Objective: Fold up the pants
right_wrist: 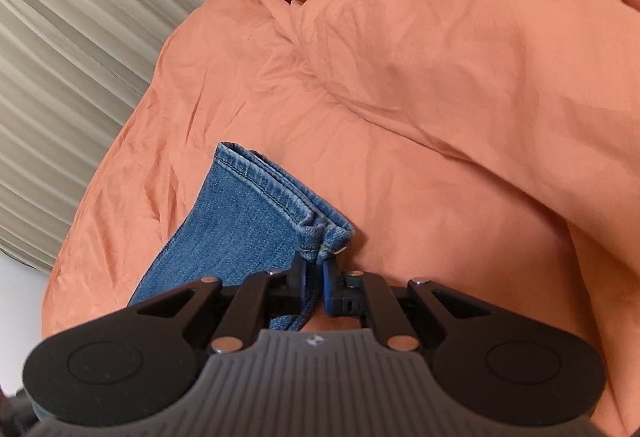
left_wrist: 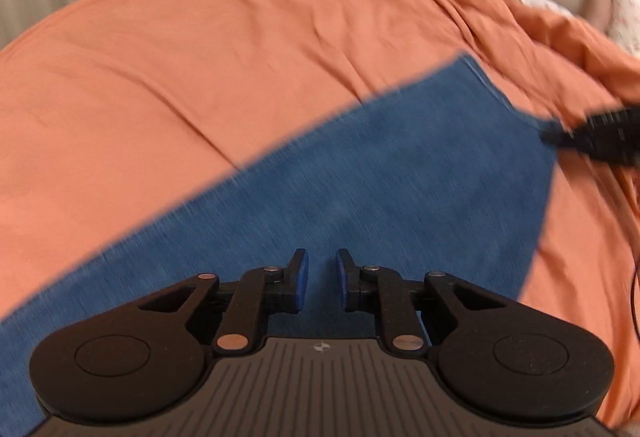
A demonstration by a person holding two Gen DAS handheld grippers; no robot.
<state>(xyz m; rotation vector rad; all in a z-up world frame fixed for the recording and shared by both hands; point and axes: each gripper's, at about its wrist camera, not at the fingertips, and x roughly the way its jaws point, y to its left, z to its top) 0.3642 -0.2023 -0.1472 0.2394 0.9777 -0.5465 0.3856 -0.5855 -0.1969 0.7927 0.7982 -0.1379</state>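
On a rumpled orange bedsheet (left_wrist: 200, 57) lie flat blue denim pants (left_wrist: 360, 177). Right gripper (right_wrist: 315, 269) pinches their stitched hem; left gripper (left_wrist: 322, 269) hovers, fingers narrowly parted, holding nothing

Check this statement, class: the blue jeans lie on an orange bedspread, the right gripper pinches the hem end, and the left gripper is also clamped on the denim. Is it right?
One detail is wrong. The left gripper is not clamped: the left wrist view shows its jaws apart, hovering over the jeans. The rest stands: the right gripper pinches the hem, on the orange bedspread.
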